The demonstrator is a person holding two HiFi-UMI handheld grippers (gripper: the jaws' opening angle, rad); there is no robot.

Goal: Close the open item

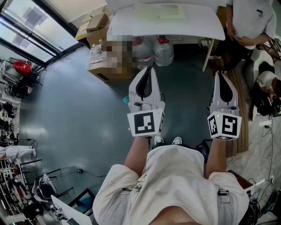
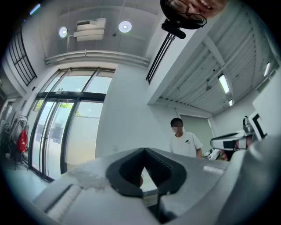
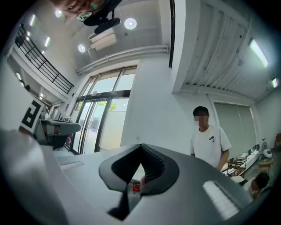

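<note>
- The cardboard box (image 1: 99, 72) stands on the floor at the far left, just beside the near-left corner of the white table (image 1: 206, 26), with its top open and things standing up in it. It looks the likeliest open item, though no view shows it closely enough to be sure.
- The left gripper (image 1: 148, 69) is held out in front of the body, tipped a little upward. Its jaws are closed tip to tip with nothing between them. It points past the box, so it should drop and swing left before reaching for any flap.
- A pale flat thing (image 1: 160, 11) lies on the table's far side. Whether it is something open I cannot tell, so check it on the approach.
- The right gripper (image 1: 219, 74) is level with the left one and well apart from it, jaws likewise pressed together and empty. Closed tips suit pushing a flap or lid down, so there is no need to open them first.
- A person (image 1: 252, 17) stands at the table's far right, so keep the right gripper clear of them while walking in.
</note>
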